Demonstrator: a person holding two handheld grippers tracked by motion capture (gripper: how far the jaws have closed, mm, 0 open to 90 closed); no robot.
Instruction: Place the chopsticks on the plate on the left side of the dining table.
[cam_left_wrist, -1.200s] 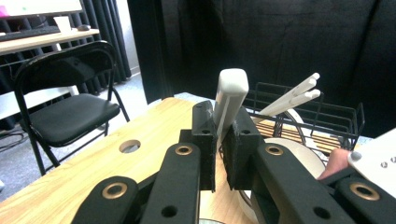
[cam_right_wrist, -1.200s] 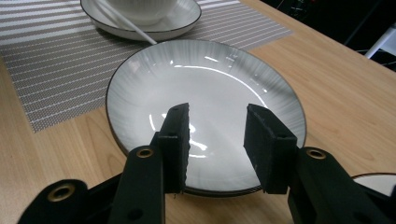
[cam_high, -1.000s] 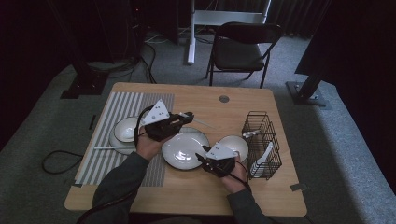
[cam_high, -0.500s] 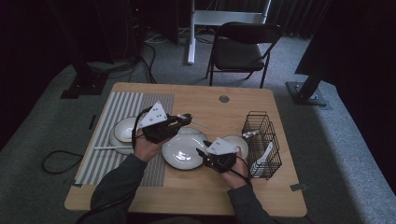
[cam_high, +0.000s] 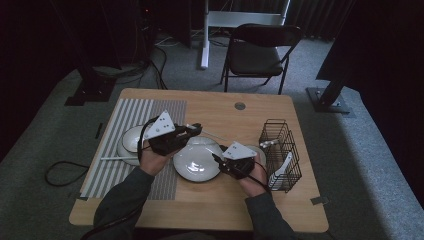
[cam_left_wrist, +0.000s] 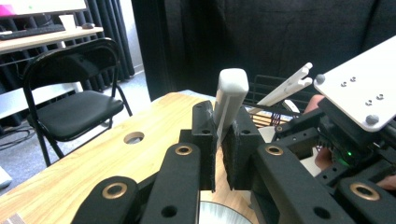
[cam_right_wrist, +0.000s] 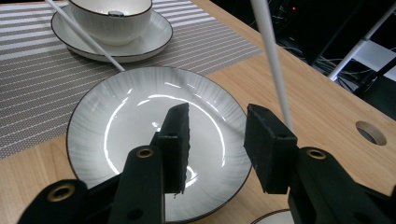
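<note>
In the high view we see a wooden table (cam_high: 215, 210) with a striped placemat (cam_high: 125, 115) on its left half, where a bowl on a saucer (cam_high: 129, 144) sits at the frame's centre-left with a white stick (cam_high: 117, 159) lying just below it. A wide grey plate (cam_high: 197, 162) lies at the middle of the table, and a black wire basket (cam_high: 281, 154) holding white utensils stands at the right; a folding chair (cam_high: 257, 52) waits beyond the table at the top. The left gripper (cam_high: 192, 131) hovers over the plate's upper left rim and clamps a thin white utensil (cam_high: 220, 136) that runs to the right above the plate, while the right gripper (cam_high: 216, 159) sits low over the plate's right edge, just left of the basket. In the left gripper view, the jaws pinch the utensil (cam_left_wrist: 229, 100), whose blunt grey end sticks up at the centre; the chair (cam_left_wrist: 70, 107) stands at the left, and the right gripper's grey plate (cam_left_wrist: 359, 91) crowds the right side. In the right gripper view, the jaws stand apart with nothing between them, over the plate (cam_right_wrist: 140, 135); the held utensil (cam_right_wrist: 273, 60) crosses down from the top just beyond the right-hand jaw, and the bowl (cam_right_wrist: 112, 16) sits at the upper left.
</note>
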